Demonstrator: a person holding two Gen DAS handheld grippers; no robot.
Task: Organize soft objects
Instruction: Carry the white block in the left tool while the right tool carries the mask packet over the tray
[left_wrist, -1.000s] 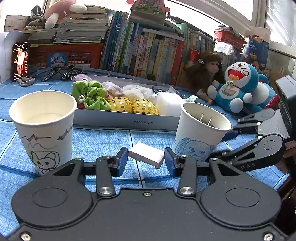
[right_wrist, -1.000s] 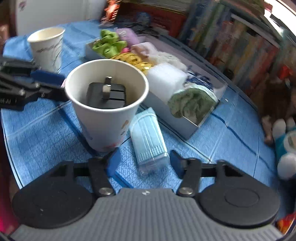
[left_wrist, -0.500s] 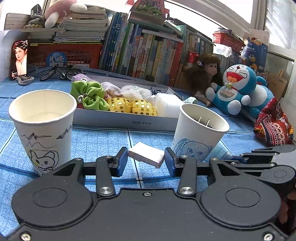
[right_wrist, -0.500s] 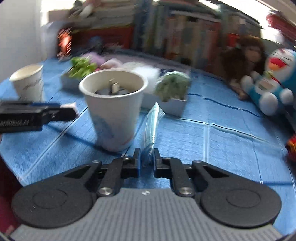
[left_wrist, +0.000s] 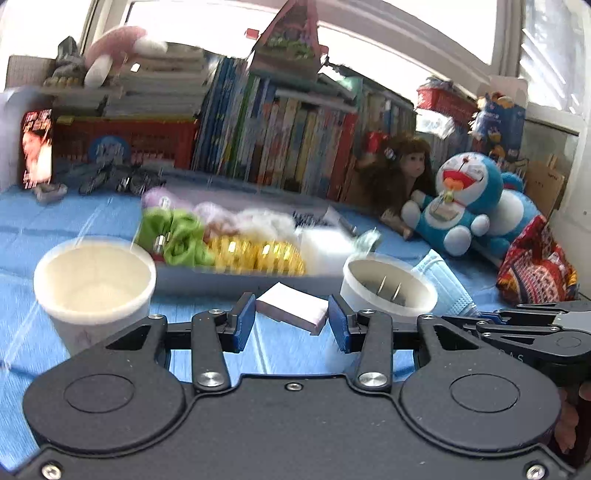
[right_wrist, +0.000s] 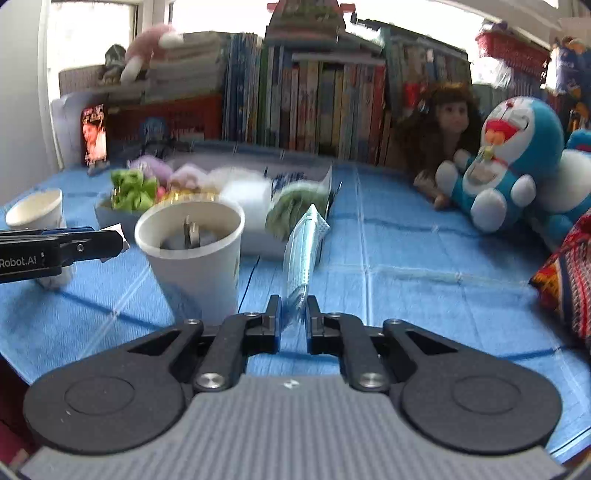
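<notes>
Blue cloth (right_wrist: 424, 266), "Robot.AI" on left hand-held gripper (right_wrist: 114, 242).

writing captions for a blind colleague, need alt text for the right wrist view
The right gripper is shut on a light blue pleated face mask, held over a blue cloth-covered table. A white paper cup holding a black plug stands left of it, before a tray of soft toys.

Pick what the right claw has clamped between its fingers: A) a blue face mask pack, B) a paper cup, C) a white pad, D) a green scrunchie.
A: in the right wrist view the right claw is shut on the blue face mask pack, which stands on edge between its pads, beside the paper cup.
</notes>
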